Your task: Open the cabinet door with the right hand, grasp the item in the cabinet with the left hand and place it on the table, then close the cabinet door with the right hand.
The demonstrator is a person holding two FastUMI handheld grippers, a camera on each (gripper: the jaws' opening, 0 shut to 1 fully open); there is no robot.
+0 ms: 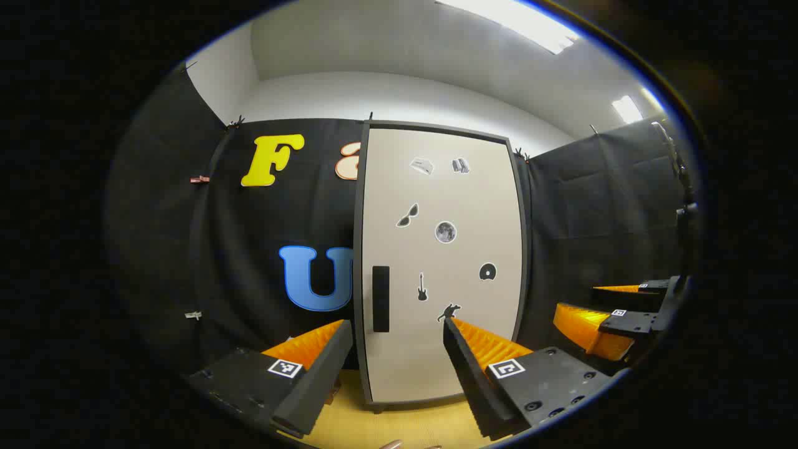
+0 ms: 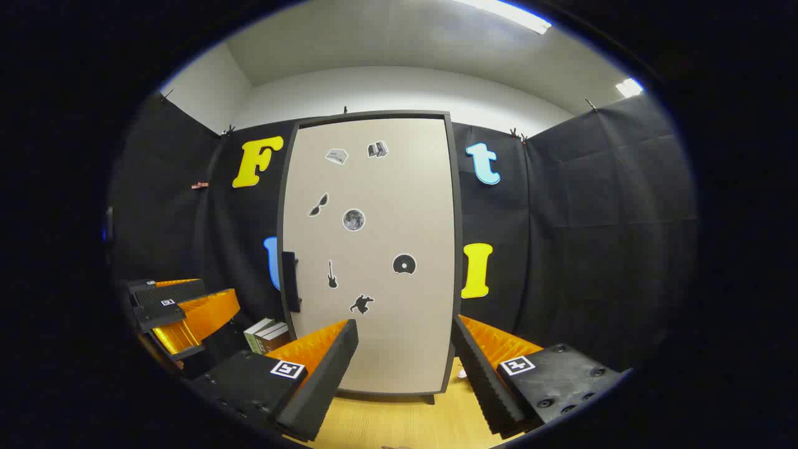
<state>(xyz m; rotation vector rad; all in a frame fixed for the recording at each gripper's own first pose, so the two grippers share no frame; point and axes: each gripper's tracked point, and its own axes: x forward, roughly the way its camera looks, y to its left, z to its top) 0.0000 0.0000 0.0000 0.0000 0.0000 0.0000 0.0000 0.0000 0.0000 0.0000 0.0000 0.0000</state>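
Two pairs of fingers are standing wide apart with nothing between them: the left gripper (image 1: 396, 368) is showing ridged, sawtooth pads (image 1: 483, 343) on wedge-shaped fingers, each matte block behind them carrying a small square printed marker, and the right gripper (image 2: 405, 368) is looking just the same from its own camera, spread open over bare air. Between both sets of fingers the cabinet door (image 1: 439, 262) is sitting shut, a tall, smooth, pale panel with rounded corners inside a thin dark frame, dotted with small flat stickers (image 1: 445, 232) shaped like a moon, sunglasses, a guitar and a disc. A dark rectangular handle (image 1: 380, 299) is running upright along the door's left edge, about level with the guitar sticker. The cabinet is standing on a light wood-grain table (image 2: 399, 421), well ahead of both grippers, and whatever is inside is hidden behind the closed door. Out to the side, the left gripper view is catching the right gripper at its right edge, open there too, while the right gripper view is catching the left gripper at its lower left. That right gripper view is also picking up a few books (image 2: 267, 335) lying just beside the cabinet's lower left corner. Black cloth is draping the booth behind everything.
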